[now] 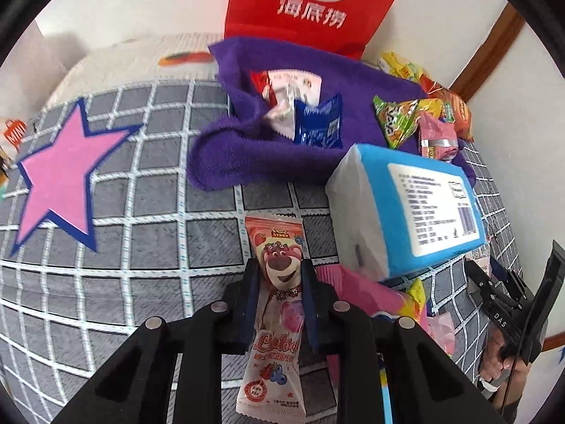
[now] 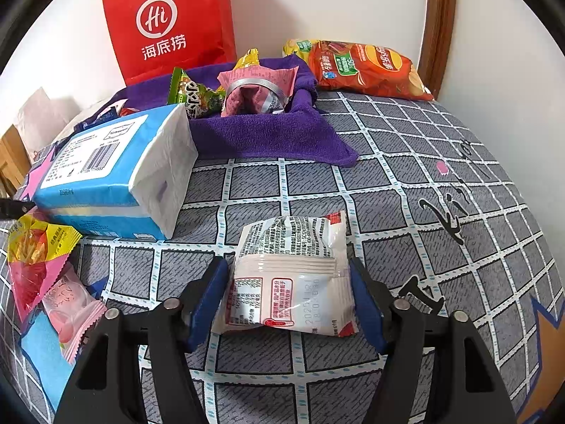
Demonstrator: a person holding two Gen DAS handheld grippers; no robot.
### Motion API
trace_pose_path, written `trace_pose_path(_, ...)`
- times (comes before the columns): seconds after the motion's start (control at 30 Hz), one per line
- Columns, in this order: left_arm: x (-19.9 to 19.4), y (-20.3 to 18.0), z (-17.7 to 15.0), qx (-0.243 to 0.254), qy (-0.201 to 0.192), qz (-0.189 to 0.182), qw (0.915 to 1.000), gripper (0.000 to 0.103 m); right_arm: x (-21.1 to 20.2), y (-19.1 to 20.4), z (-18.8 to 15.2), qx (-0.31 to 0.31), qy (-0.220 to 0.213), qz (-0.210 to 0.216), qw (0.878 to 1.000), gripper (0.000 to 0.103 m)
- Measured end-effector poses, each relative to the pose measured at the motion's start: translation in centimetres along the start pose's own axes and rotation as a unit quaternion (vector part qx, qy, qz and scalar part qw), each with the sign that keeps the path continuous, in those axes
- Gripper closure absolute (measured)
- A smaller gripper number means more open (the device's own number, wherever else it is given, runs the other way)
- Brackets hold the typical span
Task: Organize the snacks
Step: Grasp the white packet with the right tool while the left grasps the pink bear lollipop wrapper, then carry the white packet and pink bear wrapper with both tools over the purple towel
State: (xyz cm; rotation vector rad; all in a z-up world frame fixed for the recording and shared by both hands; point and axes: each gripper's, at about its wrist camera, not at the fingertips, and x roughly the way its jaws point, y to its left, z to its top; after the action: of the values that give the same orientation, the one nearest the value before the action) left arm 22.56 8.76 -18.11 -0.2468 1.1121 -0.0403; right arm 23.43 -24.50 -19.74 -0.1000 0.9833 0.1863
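Observation:
My left gripper (image 1: 279, 270) is shut on a long pink bear-print snack packet (image 1: 277, 304) and holds it above the grey checked bedspread (image 1: 141, 247). A purple towel (image 1: 247, 141) ahead holds several snack packets, among them a blue one (image 1: 319, 123) and a white-red one (image 1: 282, 99). In the right wrist view my right gripper (image 2: 287, 275) is open, its blue pads on either side of a white snack packet (image 2: 289, 275) lying on the bedspread (image 2: 406, 212). The towel (image 2: 268, 134) shows there with a green packet (image 2: 192, 97) and a pink packet (image 2: 257, 88).
A blue tissue pack (image 1: 416, 205) (image 2: 113, 173) lies between the grippers. A red paper bag (image 1: 310, 3) (image 2: 169, 24) stands against the wall. An orange chip bag (image 2: 367, 70) lies at the back right. Loose yellow and pink packets (image 2: 39, 258) lie at the left.

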Motion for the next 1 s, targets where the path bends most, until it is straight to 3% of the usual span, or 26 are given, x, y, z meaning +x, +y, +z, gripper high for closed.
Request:
trace_pose_path(0.2, -3.1, 0.2, 0.8, 0.004, -0.026, -0.003, 0.9997, 0.081, -1.4, -1.1, 0.8, 0.028, 0.004, 0.018, 0.999, 0.041)
trace_pose_path(0.37, -5.3, 0.2, 2.1, -0.001, -0.047, -0.016, 0.9988, 0.081, -4.2, -1.0, 2.8, 0.015, -0.017, 0.007, 1.000, 0.041)
trace_pose_path(0.63, -7.3, -1.5, 5.2, 0.003, -0.077, -0.028, 0.9966, 0.081, -7.8, 0.2, 8.7, -0.008, -0.057, 0.016, 0.998, 0.040)
trace_pose_path(1.0, -8.6, -2.5, 10.4, 0.005, -0.112, -0.036, 0.9931, 0.081, -8.2, 1.9, 17.0, 0.004, -0.083, 0.061, 0.995, 0.040)
